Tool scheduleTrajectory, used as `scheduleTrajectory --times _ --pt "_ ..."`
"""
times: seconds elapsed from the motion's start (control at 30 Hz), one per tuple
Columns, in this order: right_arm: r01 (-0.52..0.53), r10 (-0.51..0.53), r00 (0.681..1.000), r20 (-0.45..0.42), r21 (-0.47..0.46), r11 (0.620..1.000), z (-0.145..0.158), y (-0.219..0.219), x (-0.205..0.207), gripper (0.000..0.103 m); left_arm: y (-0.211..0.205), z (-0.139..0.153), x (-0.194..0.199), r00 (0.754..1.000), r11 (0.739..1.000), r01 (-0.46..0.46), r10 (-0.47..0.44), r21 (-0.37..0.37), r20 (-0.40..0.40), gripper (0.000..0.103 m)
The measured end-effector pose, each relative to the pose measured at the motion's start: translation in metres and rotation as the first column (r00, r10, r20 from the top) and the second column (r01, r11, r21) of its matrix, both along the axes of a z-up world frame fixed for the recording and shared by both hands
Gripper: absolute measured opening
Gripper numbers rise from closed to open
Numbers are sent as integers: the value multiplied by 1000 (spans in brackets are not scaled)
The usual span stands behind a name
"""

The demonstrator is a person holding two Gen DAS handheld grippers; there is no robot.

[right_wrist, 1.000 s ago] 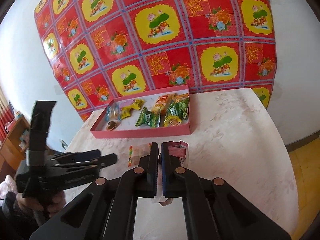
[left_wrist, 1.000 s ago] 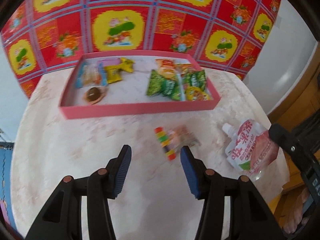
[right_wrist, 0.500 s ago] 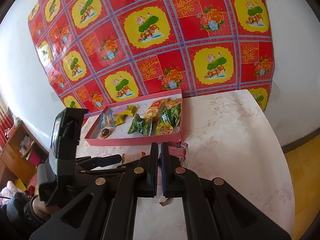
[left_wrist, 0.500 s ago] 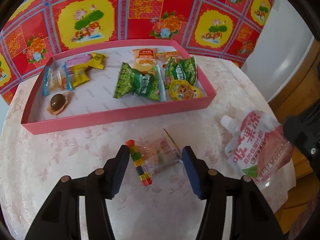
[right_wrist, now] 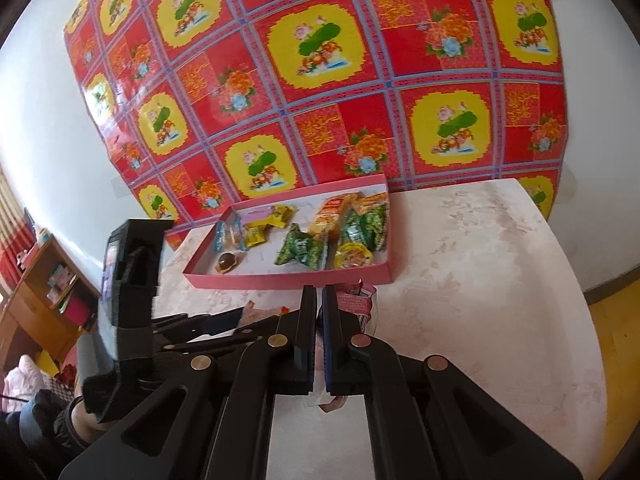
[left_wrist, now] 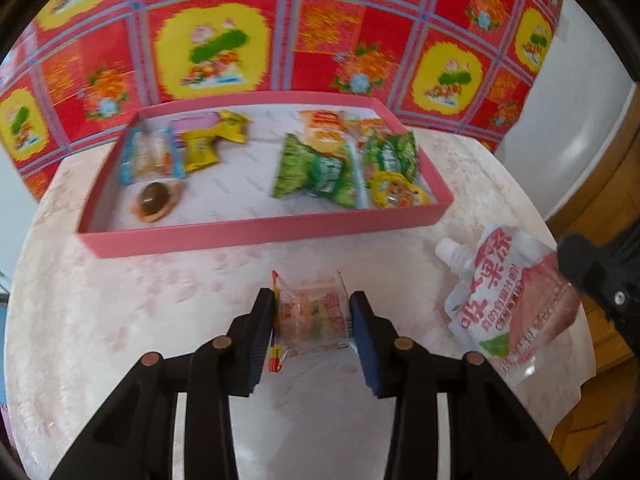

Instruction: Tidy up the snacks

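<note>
A clear candy packet (left_wrist: 310, 318) with a coloured striped edge lies on the marble table between the fingers of my left gripper (left_wrist: 312, 312). The jaws stand on either side of it, close to its edges, still apart. My right gripper (right_wrist: 318, 308) is shut on a pink and white drink pouch (left_wrist: 508, 296), held above the table's right side; the pouch's corner shows past the fingers (right_wrist: 354, 304). The pink tray (left_wrist: 256, 234) behind holds several wrapped snacks, green packets (left_wrist: 316, 176) among them. The tray also shows in the right wrist view (right_wrist: 288, 280).
A red and yellow floral cloth (right_wrist: 320, 80) hangs on the wall behind the table. The left gripper's body (right_wrist: 128, 292) and gloved hand show at the left of the right wrist view. A wooden shelf (right_wrist: 44, 280) stands beyond the table's left edge.
My left gripper moved forward over the candy packet, which now sits between its fingers, and the jaws narrowed around it. My right gripper stayed shut on the pouch and drifted closer to the tray.
</note>
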State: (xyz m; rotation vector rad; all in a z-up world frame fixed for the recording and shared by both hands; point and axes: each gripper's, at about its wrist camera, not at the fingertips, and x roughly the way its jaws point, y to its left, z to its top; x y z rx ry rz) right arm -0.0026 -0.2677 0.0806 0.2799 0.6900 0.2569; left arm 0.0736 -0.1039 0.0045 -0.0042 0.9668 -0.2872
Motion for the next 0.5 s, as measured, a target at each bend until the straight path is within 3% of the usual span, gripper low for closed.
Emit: scheduleTrajectory --times 0.5 --pt "-119 119 993 -1 7 993 5 57 28 4 67 23 -16 993 992 -111 114 -65 39 40"
